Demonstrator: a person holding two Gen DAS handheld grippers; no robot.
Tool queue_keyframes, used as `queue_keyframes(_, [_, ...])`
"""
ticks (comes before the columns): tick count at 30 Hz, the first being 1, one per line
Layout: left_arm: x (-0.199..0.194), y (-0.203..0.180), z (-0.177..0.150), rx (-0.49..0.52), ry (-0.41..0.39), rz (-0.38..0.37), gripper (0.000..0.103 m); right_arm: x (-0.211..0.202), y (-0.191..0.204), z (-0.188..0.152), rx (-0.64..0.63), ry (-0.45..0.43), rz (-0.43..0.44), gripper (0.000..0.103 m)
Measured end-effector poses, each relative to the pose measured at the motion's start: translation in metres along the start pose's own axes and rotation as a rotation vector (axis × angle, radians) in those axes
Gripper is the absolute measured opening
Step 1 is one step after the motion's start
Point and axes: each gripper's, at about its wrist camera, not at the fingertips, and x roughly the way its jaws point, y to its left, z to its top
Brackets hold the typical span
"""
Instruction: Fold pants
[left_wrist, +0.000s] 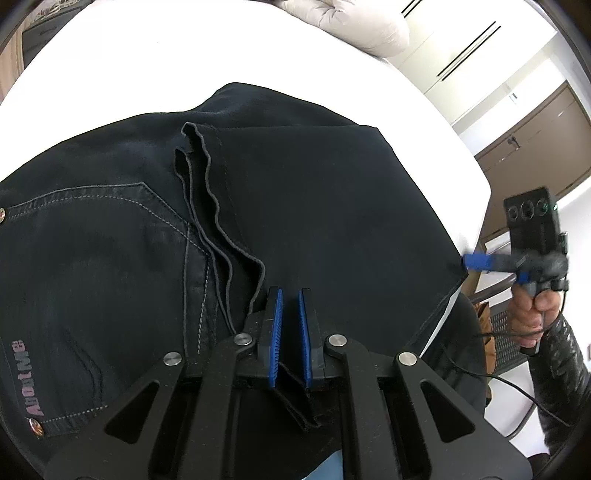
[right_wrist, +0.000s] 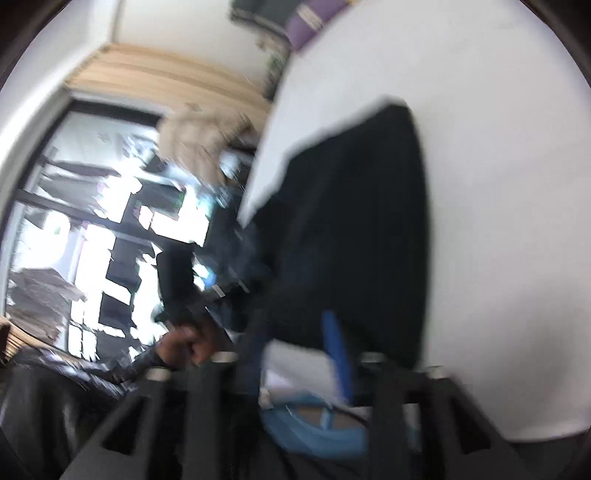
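- The pants (left_wrist: 295, 206), dark, almost black denim, lie spread over the white bench (left_wrist: 147, 66) and cover most of its near half.
- In the left wrist view the leg part is folded across the seat, and its wavy hem edges (left_wrist: 218, 229) run from upper left down toward the left tool.
- A back pocket (left_wrist: 99, 258) with pale stitching shows on the left, with pink lettering below it and a rivet at the far left edge.
- The left tool (left_wrist: 290, 302) sits low over the folded cloth; its blue-lined fingers (left_wrist: 276, 332) stand a narrow gap apart, and a dark strip of fabric runs down between them near their base. Whether they actually pinch it cannot be told.
- The right tool (left_wrist: 471, 261) shows at the right side of the bench in the left wrist view, its blue tip touching the corner of the folded pants where the cloth hangs over the bench edge. A hand (left_wrist: 532, 310) in a dark glossy sleeve grips its handle.
- The right wrist view is heavily blurred: dark cloth on white bench, one blue finger (right_wrist: 338, 347) against the fabric. The other finger cannot be made out, so the right tool's state cannot be told.
- A pale padded garment (left_wrist: 354, 22) lies at the far end of the bench.
- Brown cabinet doors (left_wrist: 535, 140) stand beyond the bench on the right.
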Motion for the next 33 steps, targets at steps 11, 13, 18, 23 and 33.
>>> queue_keyframes(11, [-0.085, 0.018, -0.029, -0.087, -0.189, -0.031, 0.009, 0.055, -0.021, 0.021, 0.180, -0.092, -0.150, 0.025])
queue_keyframes(13, [-0.124, 0.035, -0.046, -0.145, -0.285, -0.032, 0.009, 0.047, -0.001, 0.022, 0.143, -0.136, -0.127, 0.041])
queue_keyframes(18, [-0.183, 0.098, -0.105, -0.433, -0.444, -0.009, 0.009, 0.055, 0.040, 0.032, 0.097, -0.216, 0.044, 0.054])
queue_keyframes(23, [-0.190, 0.157, -0.167, -0.792, -0.474, -0.083, 0.009, 0.108, 0.062, 0.044, 0.084, -0.153, 0.071, 0.054])
queue_keyframes(33, [-0.155, 0.181, -0.191, -1.019, -0.486, -0.273, 0.075, 0.144, 0.063, 0.036, 0.121, -0.066, 0.086, 0.054])
